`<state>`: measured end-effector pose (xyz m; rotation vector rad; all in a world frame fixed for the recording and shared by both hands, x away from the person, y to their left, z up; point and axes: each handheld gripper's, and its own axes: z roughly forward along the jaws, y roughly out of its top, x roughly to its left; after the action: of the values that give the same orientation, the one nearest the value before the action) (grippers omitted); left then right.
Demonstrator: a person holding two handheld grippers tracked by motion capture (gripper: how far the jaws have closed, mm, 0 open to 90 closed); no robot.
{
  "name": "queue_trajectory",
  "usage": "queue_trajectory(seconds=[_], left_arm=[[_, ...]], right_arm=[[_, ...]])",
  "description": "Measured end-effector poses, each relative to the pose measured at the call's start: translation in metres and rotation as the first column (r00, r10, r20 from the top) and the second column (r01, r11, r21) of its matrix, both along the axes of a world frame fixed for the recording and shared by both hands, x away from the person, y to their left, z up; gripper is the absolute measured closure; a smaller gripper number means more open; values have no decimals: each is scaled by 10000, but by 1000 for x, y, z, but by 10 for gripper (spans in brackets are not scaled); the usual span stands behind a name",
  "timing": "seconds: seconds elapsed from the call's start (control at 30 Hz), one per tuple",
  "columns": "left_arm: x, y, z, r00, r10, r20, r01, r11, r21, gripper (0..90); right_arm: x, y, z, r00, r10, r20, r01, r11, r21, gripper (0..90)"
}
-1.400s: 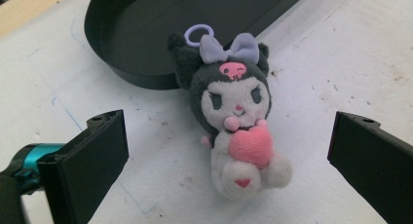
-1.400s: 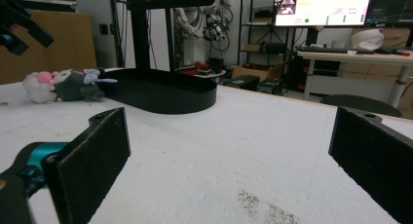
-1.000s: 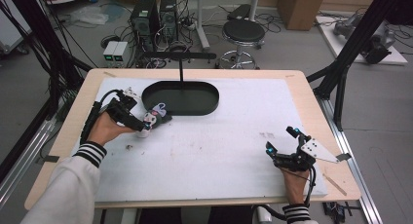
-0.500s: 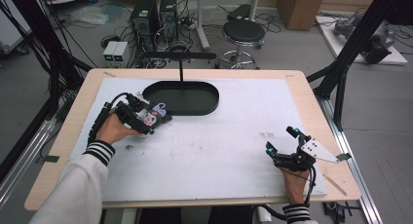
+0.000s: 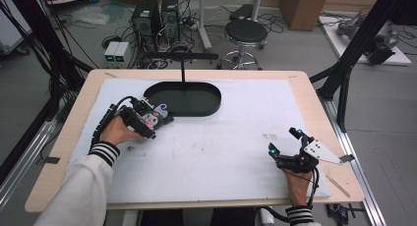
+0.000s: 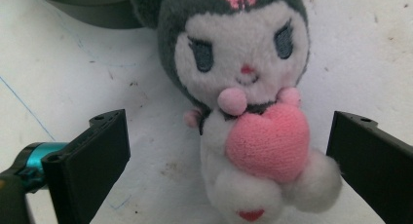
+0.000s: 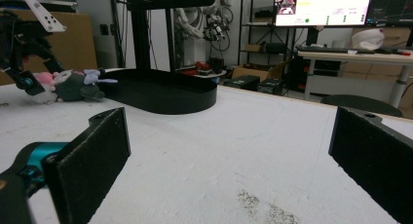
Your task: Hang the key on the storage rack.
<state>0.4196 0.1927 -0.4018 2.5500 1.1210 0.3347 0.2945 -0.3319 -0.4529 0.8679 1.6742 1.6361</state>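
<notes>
Plush toy [image 6: 243, 112], a small grey-and-white doll hugging a pink heart, lies face up on the white mat [image 5: 236, 152] just in front of the black oval tray [image 5: 184, 99], at the tray's near left corner. It sits between the two black jaws of the left gripper [image 6: 229, 156], which stand wide apart, one on each side of its body with a gap on both sides, so nothing is gripped yet. The jaws straddle the soft lower body rather than the head, likely because that is the narrowest, most squeezable part to close on.

In the high view the left gripper [image 5: 147, 119] is held low over the toy by the person's left hand [image 5: 115, 131], a striped cuff behind it, angled toward the tray. This looks like the lining-up step before a grasp, with the tray the probable place to set the toy.

Well away from the tray, near the mat's front right corner, the right gripper [image 5: 285, 150] rests on the mat with its jaws also spread wide and holding nothing, seemingly parked out of the way. From the tray's far edge a black post [image 5: 183, 71] rises, carrying a crossbar.
</notes>
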Motion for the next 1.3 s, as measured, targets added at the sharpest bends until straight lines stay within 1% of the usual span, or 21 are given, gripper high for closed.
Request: queue_trajectory(seconds=[0.07, 0.1, 0.13, 0.2, 0.27, 0.33, 0.37, 0.43, 0.47, 0.57, 0.6, 0.63, 0.67, 0.7, 0.73, 0.83, 1.0, 1.07, 1.13, 1.23, 1.3], left_arm=[[0, 0, -1, 10000, 53, -77, -53, 10000, 70, 37], [1, 0, -2, 10000, 28, -84, -28, 10000, 50, 71], [1, 0, -2, 9999, 96, -103, -96, 9999, 39, 104], [2, 0, -2, 9999, 90, -131, -88, 9999, 136, 108], [2, 0, -3, 9998, 146, -165, -145, 9998, 109, 115], [2, 0, -4, 9995, 168, -270, -163, 9996, 217, 119], [3, 0, -5, 9994, 201, -294, -195, 9996, 197, 130], [3, 0, -4, 9983, 286, -508, -277, 9995, 176, 188], [3, 0, -4, 9980, 281, -571, -275, 9996, 110, 188], [2, -2, -3, 9967, 147, -804, -152, 9999, -57, 294], [1, -2, -3, 9963, 160, -844, -174, 9997, -152, 343], [1, -3, -3, 9963, 171, -845, -182, 9998, -125, 378], [1, -3, -3, 9960, 281, -849, -292, 9995, -111, 385], [1, -3, -2, 9958, 298, -867, -303, 9995, -49, 446], [0, -3, -2, 9957, 301, -876, -308, 9995, -70, 446], [0, -2, 0, 9958, 297, -869, -296, 9996, 15, 508], [-1, -2, 1, 9960, 425, -786, -428, 9991, -18, 537], [-2, -2, 2, 9976, 438, -535, -432, 9990, 109, 544], [-3, -1, 5, 9976, 539, -429, -542, 9985, -51, 548], [-3, 2, 10, 9984, 550, -155, -554, 9981, -268, 550], [-5, 4, 15, 9983, 577, 113, -569, 9967, -585, 551]], right_arm=[[0, 0, 0, 10000, -2, 5, 2, 10000, 19, 5], [0, 0, 0, 10000, -15, 62, 15, 10000, -7, 5], [0, 0, 0, 10000, -4, -12, 4, 10000, 10, 5], [0, 0, 0, 10000, -4, 4, 4, 10000, 22, 4], [0, 0, 0, 10000, -23, 50, 23, 10000, -2, 5], [0, 0, 0, 10000, -16, 46, 16, 10000, 7, 5], [0, 0, 0, 10000, -14, 42, 14, 10000, 8, 5], [0, 0, 0, 10000, -8, 15, 8, 10000, 19, 4], [0, 0, 0, 10000, -8, 15, 8, 10000, 19, 4], [0, 0, 0, 10000, -6, 15, 6, 10000, 21, 5], [0, 0, 0, 10000, -1, 16, 1, 10000, 18, 5], [0, 0, 0, 10000, -2, 13, 2, 10000, 17, 5], [0, 0, 0, 10000, 1, 13, -1, 10000, 25, 5], [0, 0, 0, 10000, -7, 30, 7, 10000, 13, 5], [0, 0, 0, 10000, -7, 30, 7, 10000, 13, 5], [0, 0, 0, 10000, 3, -16, -3, 10000, 27, 5], [0, 0, 0, 10000, 8, -19, -8, 10000, 23, 5], [0, 0, 0, 10000, 6, -16, -6, 10000, 37, 5], [0, -1, 0, 10000, -3, -27, 3, 10000, 0, 5], [0, 0, 0, 10000, -1, -19, 1, 10000, -5, 5], [0, 0, 0, 10000, 7, -29, -7, 10000, 20, 5]])
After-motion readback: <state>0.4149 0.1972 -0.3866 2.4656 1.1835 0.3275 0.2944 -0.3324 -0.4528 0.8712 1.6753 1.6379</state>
